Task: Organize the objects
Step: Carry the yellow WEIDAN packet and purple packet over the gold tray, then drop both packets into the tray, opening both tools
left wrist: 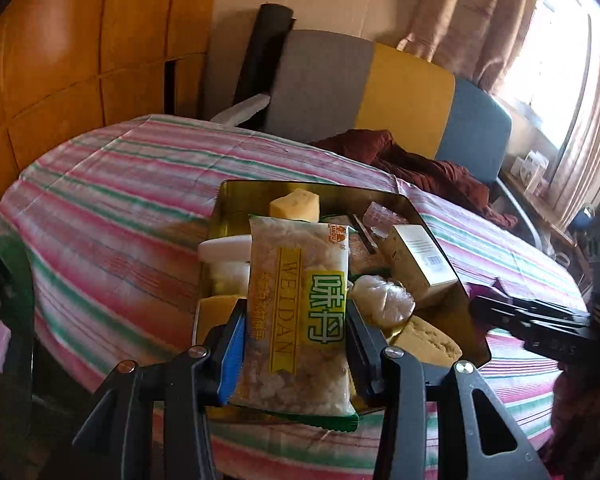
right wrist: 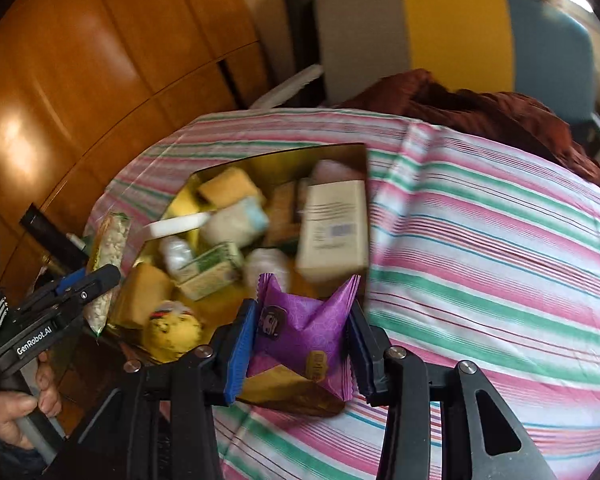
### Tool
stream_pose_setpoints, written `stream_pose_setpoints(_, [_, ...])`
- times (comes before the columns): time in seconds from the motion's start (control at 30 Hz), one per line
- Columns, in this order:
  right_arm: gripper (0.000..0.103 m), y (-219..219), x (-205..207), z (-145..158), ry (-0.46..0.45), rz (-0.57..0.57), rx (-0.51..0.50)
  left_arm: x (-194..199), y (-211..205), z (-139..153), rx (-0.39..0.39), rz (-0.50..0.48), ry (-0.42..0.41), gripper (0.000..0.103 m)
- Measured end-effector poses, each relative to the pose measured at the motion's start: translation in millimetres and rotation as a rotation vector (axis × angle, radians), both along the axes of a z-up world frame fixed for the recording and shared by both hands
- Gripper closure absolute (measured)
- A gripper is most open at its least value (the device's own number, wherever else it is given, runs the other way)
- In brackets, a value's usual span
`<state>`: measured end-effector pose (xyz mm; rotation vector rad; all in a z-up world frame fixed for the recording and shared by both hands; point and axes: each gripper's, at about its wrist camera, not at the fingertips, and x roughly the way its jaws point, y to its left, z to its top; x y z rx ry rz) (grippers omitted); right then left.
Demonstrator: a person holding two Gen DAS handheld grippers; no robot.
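My left gripper is shut on a clear snack packet with a yellow-green WEIDAN label, held over the near end of a gold tray. The packet also shows in the right wrist view, at the tray's left side. My right gripper is shut on a purple wrapped snack, held over the near edge of the gold tray. The tray holds several items: yellow sponge blocks, a cream box, a green-white packet, a white roll.
The tray sits on a table with a pink, green and white striped cloth. A chair with grey, yellow and blue back stands behind, with dark red fabric on it. An orange wooden cabinet is at the left.
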<state>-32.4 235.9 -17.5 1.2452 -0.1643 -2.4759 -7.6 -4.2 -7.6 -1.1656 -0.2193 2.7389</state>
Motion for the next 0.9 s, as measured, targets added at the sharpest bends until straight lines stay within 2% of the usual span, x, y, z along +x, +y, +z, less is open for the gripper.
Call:
stream_pose_setpoints(0.17, [0.059, -24.2, -5.0, -4.3, -0.007, 0.048, 0.004, 0.8, -0.6, 2.4, 0.068, -0.020, 0.005, 0.058])
stream_pose_setpoints(0.4, [0.059, -34.0, -11.6, -4.3, 0.001, 0.069, 0.014, -17.0, 17.5, 2.4, 0.098, -0.058, -0.014, 0.058])
stream_pose_setpoints(0.7, [0.057, -30.0, -20.1, -13.4, -0.024, 0.058, 0.007, -48.0, 32.9, -1.8, 0.183, -0.105, -0.078, 0.058])
stream_pose_setpoints(0.77, [0.052, -32.1, -22.6, -16.2, -0.032, 0.069, -0.003, -53.8, 38.8, -3.7, 0.196, -0.118, -0.087, 0.058])
stream_pose_setpoints(0.83, [0.047, -32.2, -24.0, -19.8, -0.036, 0.061, -0.001, -60.6, 42.2, -10.6, 0.228, -0.138, -0.127, 0.053])
stream_pose_setpoints(0.9, [0.047, -29.5, -23.9, -22.3, -0.042, 0.054, -0.008, -65.0, 42.8, -17.9, 0.266, -0.140, -0.167, 0.050])
